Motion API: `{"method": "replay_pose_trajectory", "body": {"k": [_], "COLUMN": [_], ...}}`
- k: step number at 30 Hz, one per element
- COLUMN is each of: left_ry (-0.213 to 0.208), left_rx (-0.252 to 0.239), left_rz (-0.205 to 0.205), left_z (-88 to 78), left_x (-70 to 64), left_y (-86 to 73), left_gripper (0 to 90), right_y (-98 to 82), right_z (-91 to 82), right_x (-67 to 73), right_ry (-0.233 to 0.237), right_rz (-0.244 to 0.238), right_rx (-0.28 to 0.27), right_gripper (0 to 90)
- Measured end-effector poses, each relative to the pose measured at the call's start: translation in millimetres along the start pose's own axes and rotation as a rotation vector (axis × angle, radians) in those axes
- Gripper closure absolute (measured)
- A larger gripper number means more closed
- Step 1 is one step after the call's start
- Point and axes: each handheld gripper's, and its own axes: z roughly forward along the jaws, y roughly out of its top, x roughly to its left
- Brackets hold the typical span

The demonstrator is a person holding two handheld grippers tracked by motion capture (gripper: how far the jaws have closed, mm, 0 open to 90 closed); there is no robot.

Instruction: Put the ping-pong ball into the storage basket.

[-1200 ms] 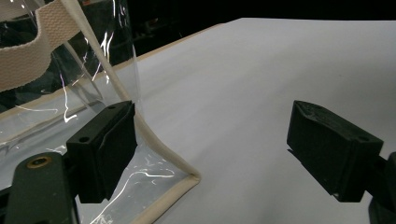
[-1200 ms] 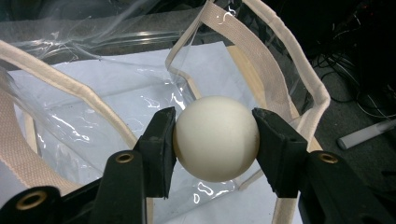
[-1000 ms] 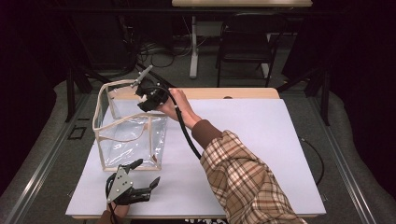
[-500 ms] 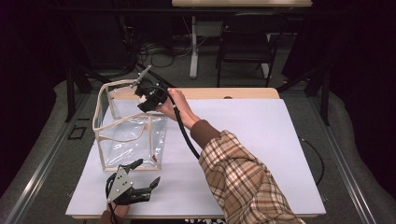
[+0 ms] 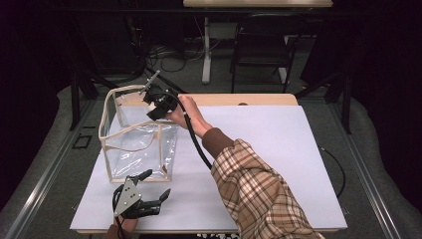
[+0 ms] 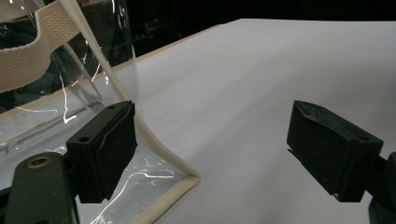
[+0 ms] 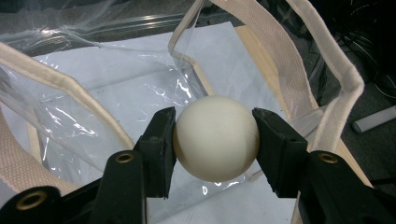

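White-covered wooden table (image 5: 278, 149) in a dark room, black chair (image 5: 263, 47) behind.
Right gripper (image 7: 214, 140) clamping a cream round ball (image 7: 215, 137) over the clear, beige-trimmed plastic bag (image 5: 137, 134); left gripper (image 6: 219, 149) spread wide, empty, beside the bag's corner.

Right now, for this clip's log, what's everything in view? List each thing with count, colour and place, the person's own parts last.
Clear bag: one, transparent with cream trim and straps, upright and open at the table's left.
Ball: one, off-white, clamped in the right tongs over the bag's open top.
Table: one, white top with a wooden edge, centre.
Chair: one, dark, beyond the table.
Cables: several, dark, on the floor behind.
Right tongs: one, black, at the bag's far rim, shut on the ball.
Left tongs: one, black, near front edge, open by the bag's near corner.
Sleeve: one, plaid, reaching from the bottom.
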Motion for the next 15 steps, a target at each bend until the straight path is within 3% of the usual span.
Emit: {"method": "replay_pose_trajectory", "body": {"k": [15], "left_ry": [-0.001], "left_rx": [-0.001], "left_rz": [-0.002], "left_z": [0.0], "left_x": [0.2], "left_y": [0.0], "left_gripper": [15.8], "right_y": [0.4], "right_z": [11.9], "right_x": [2.5], "right_ry": [0.016], "right_rz": [0.019], "right_rx": [0.036], "right_gripper": [50.5]}}
